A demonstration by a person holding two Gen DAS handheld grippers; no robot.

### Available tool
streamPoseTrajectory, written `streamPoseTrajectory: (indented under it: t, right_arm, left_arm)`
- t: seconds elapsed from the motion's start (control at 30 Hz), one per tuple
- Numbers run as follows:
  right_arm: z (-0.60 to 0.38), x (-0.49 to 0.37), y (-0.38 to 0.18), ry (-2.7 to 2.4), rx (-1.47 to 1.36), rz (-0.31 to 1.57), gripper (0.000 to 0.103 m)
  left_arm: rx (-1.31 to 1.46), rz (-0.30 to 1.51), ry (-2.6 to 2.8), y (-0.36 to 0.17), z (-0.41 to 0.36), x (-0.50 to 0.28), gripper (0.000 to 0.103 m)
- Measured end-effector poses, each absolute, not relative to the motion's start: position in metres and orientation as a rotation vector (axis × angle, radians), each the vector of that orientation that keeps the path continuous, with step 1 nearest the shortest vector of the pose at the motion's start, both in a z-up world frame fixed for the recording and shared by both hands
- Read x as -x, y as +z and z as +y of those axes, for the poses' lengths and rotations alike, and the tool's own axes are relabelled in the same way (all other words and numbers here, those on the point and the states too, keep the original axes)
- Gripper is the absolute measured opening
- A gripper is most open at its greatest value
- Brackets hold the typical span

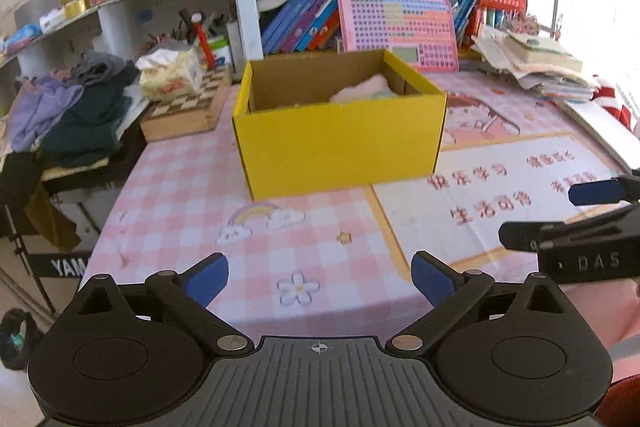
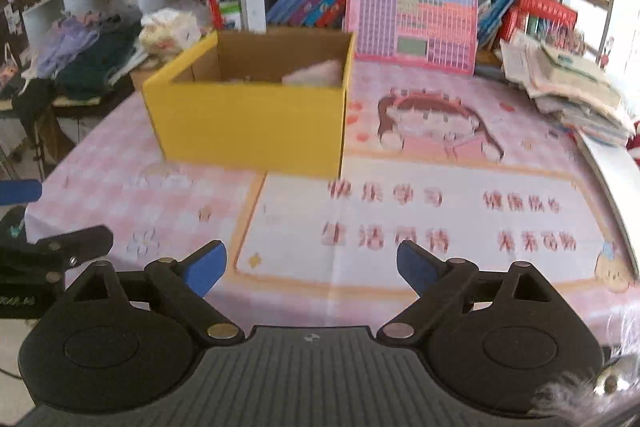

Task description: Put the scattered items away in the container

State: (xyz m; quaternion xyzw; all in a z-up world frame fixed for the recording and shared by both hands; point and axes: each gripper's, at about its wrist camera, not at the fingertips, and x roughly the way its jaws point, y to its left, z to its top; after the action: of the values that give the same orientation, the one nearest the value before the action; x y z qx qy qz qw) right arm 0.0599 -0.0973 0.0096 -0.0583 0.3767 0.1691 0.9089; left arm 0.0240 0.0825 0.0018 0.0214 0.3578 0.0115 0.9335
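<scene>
Looking along the left gripper (image 1: pixel 320 281), its two blue-padded fingers (image 1: pixel 206 279) stand spread wide with nothing between them, above the near part of a table covered by a pink checked cloth (image 1: pixel 180 187) printed with a rainbow, a flower and a cartoon girl. A yellow cardboard box (image 1: pixel 340 143) sits open-topped on the cloth further back, and a pale pink soft item (image 1: pixel 362 89) lies inside it toward its right rear corner. Left of the box is a wooden chessboard case (image 1: pixel 184 109) with a tissue pack (image 1: pixel 170 75) on it, and a heap of clothes (image 1: pixel 72 107) beyond. A pink keyboard-style learning pad (image 1: pixel 400 31) leans against the books behind the box. The right gripper (image 1: pixel 556 215) enters from the right edge, also parted and empty.

From the right wrist camera, the same gripper (image 2: pixel 312 267) shows its fingers spread over the white panel of the cloth with red characters, holding nothing. The yellow box (image 2: pixel 248 127) stands ahead and to the left, the pink item (image 2: pixel 316 73) visible inside. A stack of papers (image 2: pixel 568 87) lies at the far right.
</scene>
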Motion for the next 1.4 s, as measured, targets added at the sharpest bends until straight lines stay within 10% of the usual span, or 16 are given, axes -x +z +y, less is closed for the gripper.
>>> streamPoseTrajectory:
  t: [1.4]
  right_arm:
    - [-0.086,-0.045,0.004,0.355,0.181,0.811,0.093]
  left_arm:
    - [0.029,0.814,0.008,-0.011,0.089,-0.020,0.103]
